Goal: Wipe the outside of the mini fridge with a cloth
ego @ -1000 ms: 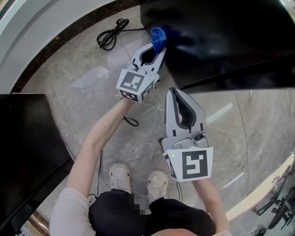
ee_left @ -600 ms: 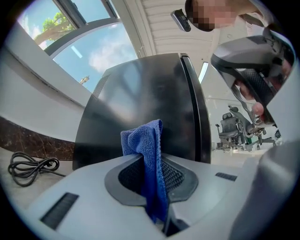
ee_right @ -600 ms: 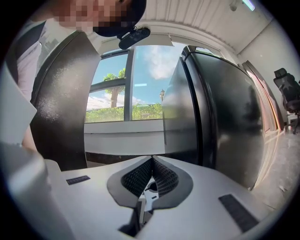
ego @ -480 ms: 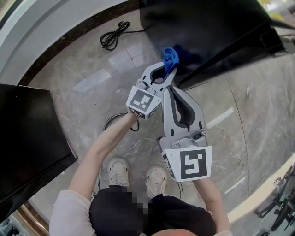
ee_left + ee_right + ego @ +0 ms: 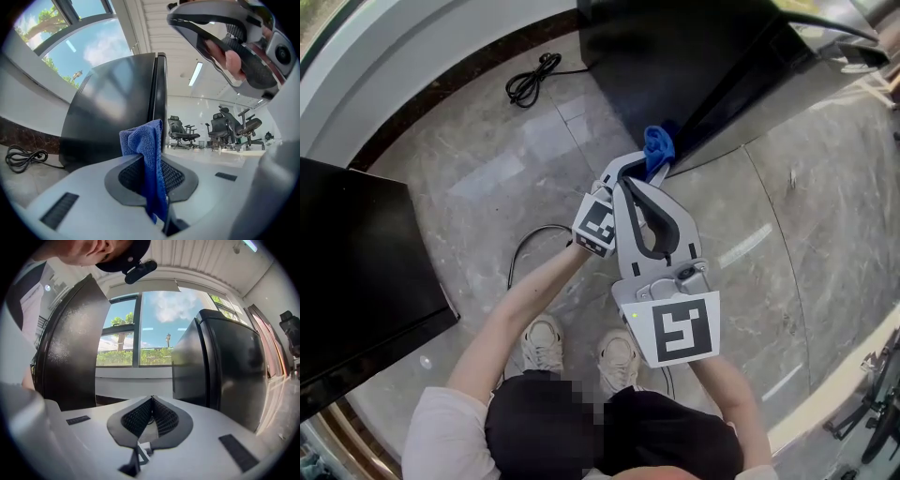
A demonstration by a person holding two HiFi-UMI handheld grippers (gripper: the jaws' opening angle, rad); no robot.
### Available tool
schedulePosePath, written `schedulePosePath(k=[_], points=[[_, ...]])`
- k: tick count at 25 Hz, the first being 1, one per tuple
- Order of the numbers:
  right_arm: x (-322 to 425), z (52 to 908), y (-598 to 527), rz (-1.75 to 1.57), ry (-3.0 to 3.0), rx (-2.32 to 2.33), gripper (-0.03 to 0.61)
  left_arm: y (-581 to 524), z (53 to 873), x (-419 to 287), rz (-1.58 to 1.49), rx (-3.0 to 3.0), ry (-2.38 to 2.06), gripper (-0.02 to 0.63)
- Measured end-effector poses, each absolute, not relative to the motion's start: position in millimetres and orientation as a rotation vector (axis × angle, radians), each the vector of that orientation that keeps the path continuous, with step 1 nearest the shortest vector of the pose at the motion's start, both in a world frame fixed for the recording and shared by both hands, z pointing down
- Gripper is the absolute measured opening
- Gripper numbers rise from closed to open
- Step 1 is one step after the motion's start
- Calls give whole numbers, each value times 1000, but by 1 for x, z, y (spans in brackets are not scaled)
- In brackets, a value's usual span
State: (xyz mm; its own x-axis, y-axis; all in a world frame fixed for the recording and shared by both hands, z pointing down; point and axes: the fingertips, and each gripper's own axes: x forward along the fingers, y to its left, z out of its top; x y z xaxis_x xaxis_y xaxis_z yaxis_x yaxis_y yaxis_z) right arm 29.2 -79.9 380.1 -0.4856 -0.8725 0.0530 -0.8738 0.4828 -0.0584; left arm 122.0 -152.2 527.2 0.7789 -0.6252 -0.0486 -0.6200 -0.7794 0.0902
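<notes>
Mini fridge (image 5: 694, 66): black, upright on floor (image 5: 487, 178), long axis vertical, corner edge toward grippers | cloth (image 5: 146, 150): blue, standing up along jaws, at fridge's near corner, contact unclear | left gripper (image 5: 645, 169): clamped on cloth | right gripper (image 5: 151, 401): jaws together, empty | progress: wiping likely underway; wiped share untellable

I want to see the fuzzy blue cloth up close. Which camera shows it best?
The left gripper view: the fuzzy blue cloth sits big in the middle, pinched between the jaws, in front of the black mini fridge. The head view shows only a small blue bunch by the fridge's edge. The right gripper view misses it.
</notes>
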Motion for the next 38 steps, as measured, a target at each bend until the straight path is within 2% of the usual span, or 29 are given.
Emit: schedulePosePath(k=[14,26,32,38], points=[[53,384,-68,110,-2626,1585,11,-126,532,132,-86,2878,-910,57],[83,354,-102,24,-2577,1791,12,-149,425,46,-333,2826,-1148,57],[77,354,-111,23,-2570,1811,12,-145,368,-5,-317,2822,-1245,57],[63,359,-116,79,-2589,1795,11,-133,349,-27,-335,2801,-1235,57]])
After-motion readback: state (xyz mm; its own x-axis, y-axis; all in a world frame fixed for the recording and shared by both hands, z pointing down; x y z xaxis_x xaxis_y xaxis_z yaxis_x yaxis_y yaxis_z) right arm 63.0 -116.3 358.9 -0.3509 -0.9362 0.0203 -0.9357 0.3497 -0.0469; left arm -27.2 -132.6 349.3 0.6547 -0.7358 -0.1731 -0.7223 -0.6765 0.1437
